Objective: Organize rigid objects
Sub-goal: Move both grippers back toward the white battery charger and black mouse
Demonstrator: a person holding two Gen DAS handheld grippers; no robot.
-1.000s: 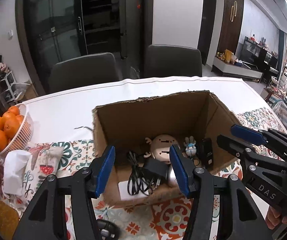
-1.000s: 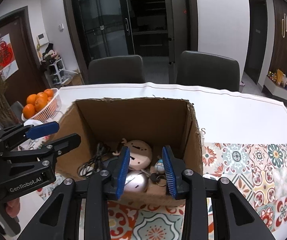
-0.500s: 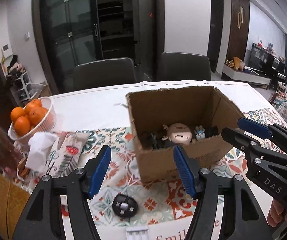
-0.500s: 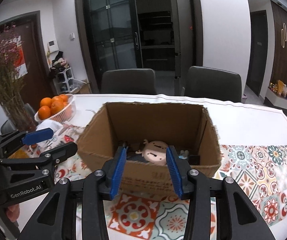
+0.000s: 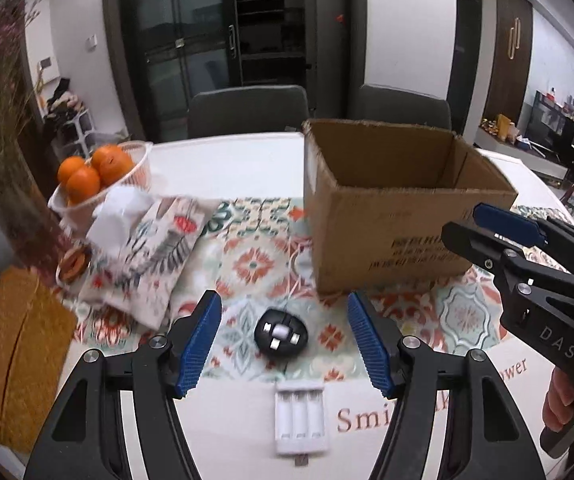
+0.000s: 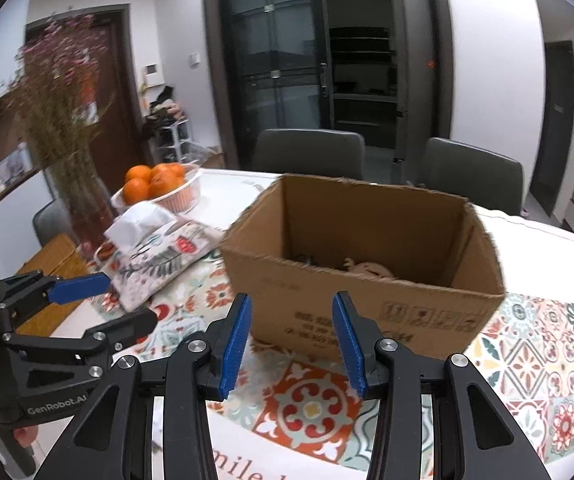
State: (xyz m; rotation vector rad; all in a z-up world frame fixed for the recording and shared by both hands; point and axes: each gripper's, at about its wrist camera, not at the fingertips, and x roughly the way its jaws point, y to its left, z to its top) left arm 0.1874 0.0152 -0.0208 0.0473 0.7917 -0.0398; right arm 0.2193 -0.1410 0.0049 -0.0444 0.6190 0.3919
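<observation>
An open cardboard box stands on the patterned tablecloth; it also shows in the right wrist view, with a beige toy head peeking inside. A round black plug adapter lies on the cloth between the fingers of my left gripper, which is open and empty above it. A white battery holder lies nearer, below the adapter. My right gripper is open and empty, in front of the box's near wall; it also shows at the right of the left wrist view.
A basket of oranges and a floral tissue pouch sit at the left. A vase with dried flowers and a yellow woven mat are at the far left. Two grey chairs stand behind the table.
Both grippers have pulled back and lower from over the box toward the table's near edge. The black adapter and white battery holder have come into the left view. Both grippers stay open.
</observation>
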